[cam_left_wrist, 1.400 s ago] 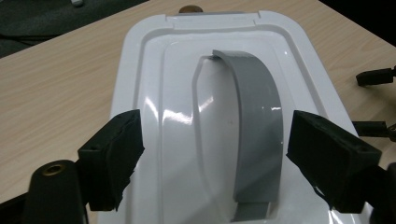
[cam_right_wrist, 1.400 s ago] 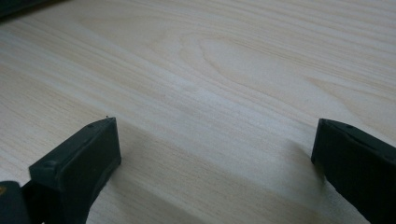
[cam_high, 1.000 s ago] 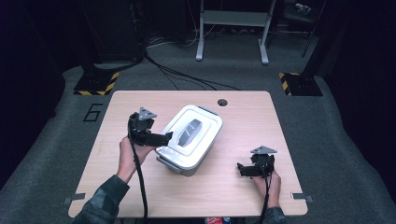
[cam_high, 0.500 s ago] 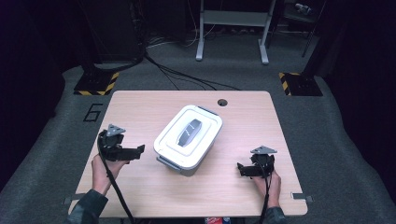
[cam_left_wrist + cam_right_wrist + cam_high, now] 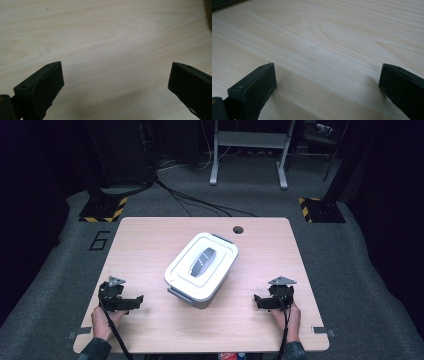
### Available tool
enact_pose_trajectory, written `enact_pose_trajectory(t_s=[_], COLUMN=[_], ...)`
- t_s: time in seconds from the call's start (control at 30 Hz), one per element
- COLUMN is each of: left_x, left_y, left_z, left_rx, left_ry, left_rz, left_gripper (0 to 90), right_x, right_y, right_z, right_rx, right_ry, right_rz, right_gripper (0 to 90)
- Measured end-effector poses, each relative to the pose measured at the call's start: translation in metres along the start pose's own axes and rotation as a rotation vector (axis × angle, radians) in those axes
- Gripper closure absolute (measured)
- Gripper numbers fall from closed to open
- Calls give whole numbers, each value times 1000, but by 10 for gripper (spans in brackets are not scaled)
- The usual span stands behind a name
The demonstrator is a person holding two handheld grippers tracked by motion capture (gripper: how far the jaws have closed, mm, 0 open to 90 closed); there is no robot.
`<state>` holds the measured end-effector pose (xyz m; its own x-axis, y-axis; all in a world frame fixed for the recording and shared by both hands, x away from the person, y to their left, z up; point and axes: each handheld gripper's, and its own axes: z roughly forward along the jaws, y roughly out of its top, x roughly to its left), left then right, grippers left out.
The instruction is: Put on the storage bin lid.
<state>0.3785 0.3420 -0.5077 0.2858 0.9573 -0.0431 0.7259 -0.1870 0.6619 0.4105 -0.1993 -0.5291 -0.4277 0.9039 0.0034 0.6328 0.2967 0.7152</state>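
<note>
Wooden table point(image 5: 150, 250), left tongs point(image 5: 137, 301) withdrawn from box point(image 5: 201, 265) (now apart), both tongs open, right tongs point(image 5: 257, 301) unmoved.

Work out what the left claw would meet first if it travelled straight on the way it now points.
Probably the white lidded container. The left claw, open, points across the bare wooden table toward its near corner. Height is unclear from above, and it might just pass in front.

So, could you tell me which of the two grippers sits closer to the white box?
The left gripper: its tips lie nearer the lidded white box than the right gripper, though neither touches it.
</note>
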Motion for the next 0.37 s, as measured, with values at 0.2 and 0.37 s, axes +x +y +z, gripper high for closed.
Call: enact_pose_trajectory(t_s=[0.2, 0.37], left_x=[-3, -3], left_y=[-20, -25], left_z=[11, 11], left_rx=[-39, -84], left_ry=[28, 29], left_rz=[31, 27], left_gripper=[0, 0], right_x=[0, 0], right_y=[0, 0], right_z=[0, 0], right_rx=[-1, -2], right_ry=[1, 1], right_rz=[-3, -6], right_gripper=[7, 7])
